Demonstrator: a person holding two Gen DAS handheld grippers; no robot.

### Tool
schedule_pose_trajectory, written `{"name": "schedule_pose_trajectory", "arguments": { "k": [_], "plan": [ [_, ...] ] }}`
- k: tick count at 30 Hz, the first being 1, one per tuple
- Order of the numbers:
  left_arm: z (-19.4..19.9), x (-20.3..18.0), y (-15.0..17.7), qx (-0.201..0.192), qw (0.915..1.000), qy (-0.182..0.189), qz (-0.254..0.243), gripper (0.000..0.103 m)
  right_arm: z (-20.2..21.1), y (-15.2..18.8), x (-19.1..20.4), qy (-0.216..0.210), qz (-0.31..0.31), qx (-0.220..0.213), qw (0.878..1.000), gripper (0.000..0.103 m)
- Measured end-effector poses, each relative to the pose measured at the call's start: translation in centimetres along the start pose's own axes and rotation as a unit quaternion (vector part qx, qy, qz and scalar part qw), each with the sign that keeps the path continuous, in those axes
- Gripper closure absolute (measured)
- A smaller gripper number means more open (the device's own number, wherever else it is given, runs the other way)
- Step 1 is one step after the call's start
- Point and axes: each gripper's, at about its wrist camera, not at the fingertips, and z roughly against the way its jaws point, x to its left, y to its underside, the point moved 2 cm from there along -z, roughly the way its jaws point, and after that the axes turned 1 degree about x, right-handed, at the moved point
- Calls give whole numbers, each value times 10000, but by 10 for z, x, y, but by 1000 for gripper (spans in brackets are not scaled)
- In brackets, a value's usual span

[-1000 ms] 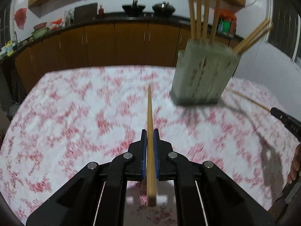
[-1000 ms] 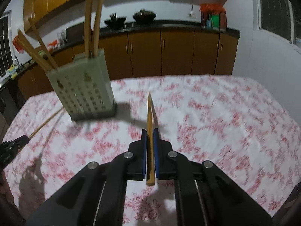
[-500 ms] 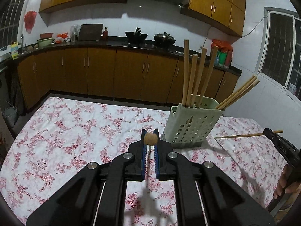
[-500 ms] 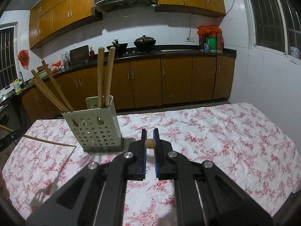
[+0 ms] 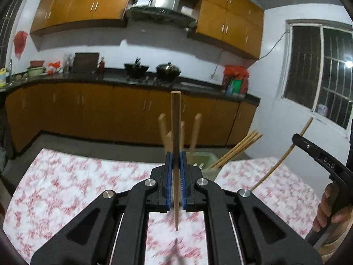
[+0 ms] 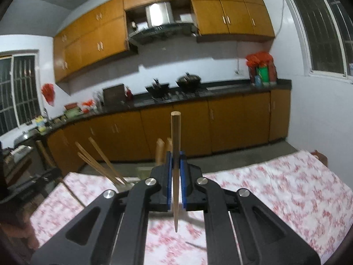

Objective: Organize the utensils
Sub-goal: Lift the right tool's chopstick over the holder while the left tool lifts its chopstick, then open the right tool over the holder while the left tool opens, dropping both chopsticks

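Observation:
My left gripper (image 5: 175,159) is shut on a wooden chopstick (image 5: 176,132) that stands upright, thick end up, tip down over the table. Behind it stands the pale green holder (image 5: 206,160) with several chopsticks in it. My right gripper (image 6: 175,159) is shut on another upright wooden chopstick (image 6: 175,150). The holder (image 6: 143,172) is mostly hidden behind its fingers, with chopsticks (image 6: 99,161) leaning out to the left. The right gripper also shows at the right edge of the left wrist view (image 5: 320,159), with its chopstick (image 5: 284,154) slanting.
The table carries a white cloth with red flowers (image 5: 66,187). Brown kitchen cabinets (image 5: 88,110) and a dark counter with woks (image 5: 152,70) run along the far wall. A barred window (image 5: 320,72) is at right.
Both grippers have tilted upward, so each chopstick now stands upright instead of pointing end-on at the camera. The holder has dropped lower in both views, behind the fingers.

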Motion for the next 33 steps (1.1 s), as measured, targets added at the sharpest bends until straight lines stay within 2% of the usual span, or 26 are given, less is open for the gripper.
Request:
{"name": "schedule_pose_trajectory", "arguments": {
  "k": [9,15,20,31,33],
  "plan": [
    [-6,-27,-56,-833,9964,113,101,96,-1,-45,27,-272,-2,-736,9969,95],
    [-19,-35,-70,-1273,9918,-69,17,96,-21,-54,32,-235,11,-901,9957,95],
    [-40,-31,-61,-1168,9930,-188,8,96,-42,-52,33,-228,2,-886,9958,95],
    [-61,-20,-43,-753,9971,-137,47,96,-74,-33,37,-225,42,-442,9988,94],
    [-59,-19,-43,-757,9970,-102,85,95,-71,-32,36,-228,11,-442,9988,87]
  ]
}}
